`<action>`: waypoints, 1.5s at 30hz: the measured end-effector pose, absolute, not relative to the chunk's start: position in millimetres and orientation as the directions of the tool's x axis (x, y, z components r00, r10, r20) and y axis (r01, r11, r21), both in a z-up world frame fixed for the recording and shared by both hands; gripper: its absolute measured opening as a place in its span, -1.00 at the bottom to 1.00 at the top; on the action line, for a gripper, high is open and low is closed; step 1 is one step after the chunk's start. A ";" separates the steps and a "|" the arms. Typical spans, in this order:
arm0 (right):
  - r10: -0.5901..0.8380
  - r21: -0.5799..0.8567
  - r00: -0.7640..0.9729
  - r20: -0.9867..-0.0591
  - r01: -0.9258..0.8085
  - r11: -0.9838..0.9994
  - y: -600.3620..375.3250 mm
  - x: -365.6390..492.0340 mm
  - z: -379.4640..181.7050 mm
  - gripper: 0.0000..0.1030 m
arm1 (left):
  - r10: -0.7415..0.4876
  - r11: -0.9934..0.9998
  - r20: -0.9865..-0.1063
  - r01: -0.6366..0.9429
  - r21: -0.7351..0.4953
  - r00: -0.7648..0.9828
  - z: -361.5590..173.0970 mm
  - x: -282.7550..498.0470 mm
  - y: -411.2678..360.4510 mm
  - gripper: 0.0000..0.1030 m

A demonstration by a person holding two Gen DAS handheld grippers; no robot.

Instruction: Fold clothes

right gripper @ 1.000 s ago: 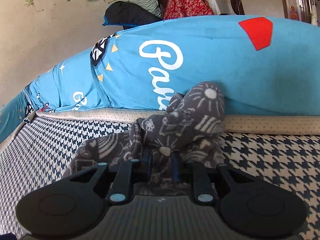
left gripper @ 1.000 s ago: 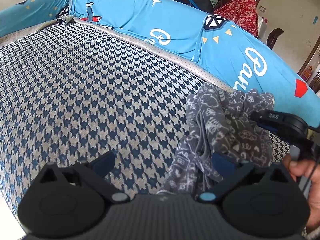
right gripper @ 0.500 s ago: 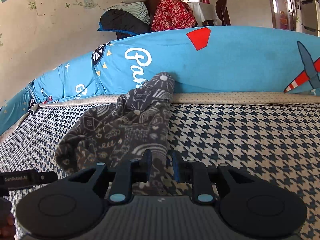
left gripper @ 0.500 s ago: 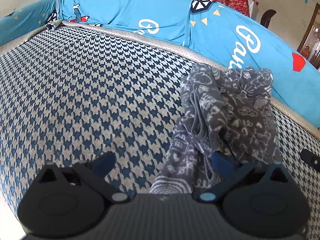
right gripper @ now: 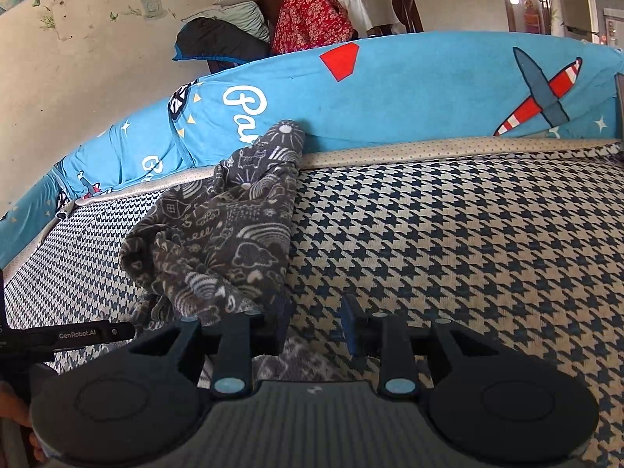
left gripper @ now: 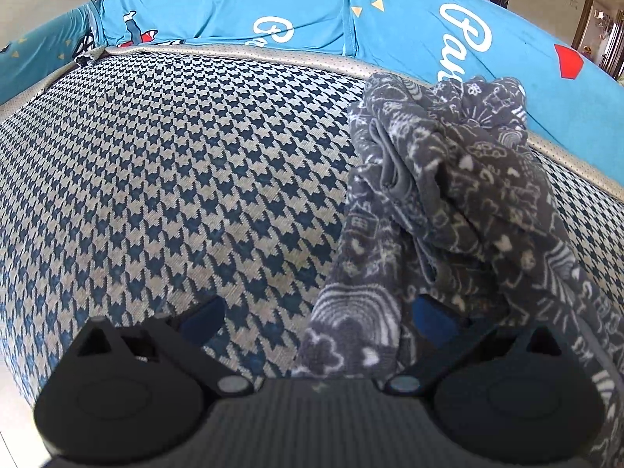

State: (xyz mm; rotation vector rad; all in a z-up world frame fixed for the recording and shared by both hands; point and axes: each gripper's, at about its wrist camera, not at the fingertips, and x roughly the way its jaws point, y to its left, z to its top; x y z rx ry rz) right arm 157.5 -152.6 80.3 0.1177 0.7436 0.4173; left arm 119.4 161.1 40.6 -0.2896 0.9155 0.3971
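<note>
A grey garment with white doodle print (left gripper: pixel 448 179) lies crumpled on the houndstooth seat (left gripper: pixel 175 163), its far end against the blue backrest. My left gripper (left gripper: pixel 316 319) is open wide just above it; the cloth's near edge lies between the fingers and drapes over the right fingertip. In the right wrist view the garment (right gripper: pixel 226 234) sits left of my right gripper (right gripper: pixel 316 323). Its jaws are opening, with bare seat showing in the gap and a cloth edge beside the left finger (right gripper: pixel 279 323). The pads press on nothing.
Blue printed cushion covers (right gripper: pixel 409 97) line the seat's back behind a beige dotted trim (right gripper: pixel 429 152). A finger of the left gripper (right gripper: pixel 58 337) and a hand (right gripper: pixel 11 413) show at the right view's left edge. The seat's front edge (left gripper: pixel 15 370) drops off at lower left.
My right gripper, shut on the garment a second ago, has let it go and slid right. The garment has settled onto the seat. My left gripper has come down closer over its near edge.
</note>
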 end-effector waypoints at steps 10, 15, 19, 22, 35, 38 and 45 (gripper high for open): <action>0.359 0.258 0.674 -0.646 -0.250 0.933 -180.0 127.0 81.7 -0.34 | 0.263 0.892 -0.793 -0.451 -0.017 0.550 24.9 95.4 162.2 1.00; 0.358 0.287 0.663 -0.657 -0.219 0.933 -192.5 113.5 77.8 -0.30 | 0.296 0.887 -0.773 -0.462 0.003 0.561 22.0 78.6 157.6 1.00; 0.355 0.292 0.659 -0.663 -0.209 0.933 -200.1 103.5 74.0 -0.23 | 0.299 0.886 -0.763 -0.464 -0.001 0.573 22.0 68.5 155.3 1.00; 0.363 0.314 0.653 -0.665 -0.197 0.929 -207.2 97.5 70.8 -0.19 | 0.302 0.874 -0.752 -0.485 -0.027 0.586 25.4 59.1 156.2 1.00; 0.426 0.406 0.652 -0.627 -0.193 0.893 -216.9 85.8 53.5 0.09 | 0.288 0.861 -0.696 -0.496 -0.112 0.657 40.8 -2.7 126.7 1.00; 0.424 0.410 0.667 -0.612 -0.191 0.892 -217.4 89.0 47.1 0.18 | 0.274 0.867 -0.703 -0.485 -0.116 0.657 38.6 -9.9 119.4 1.00; 0.402 0.389 0.691 -0.601 -0.187 0.902 -209.5 94.3 27.2 0.20 | 0.262 0.874 -0.701 -0.471 -0.120 0.663 35.7 -17.3 111.8 1.00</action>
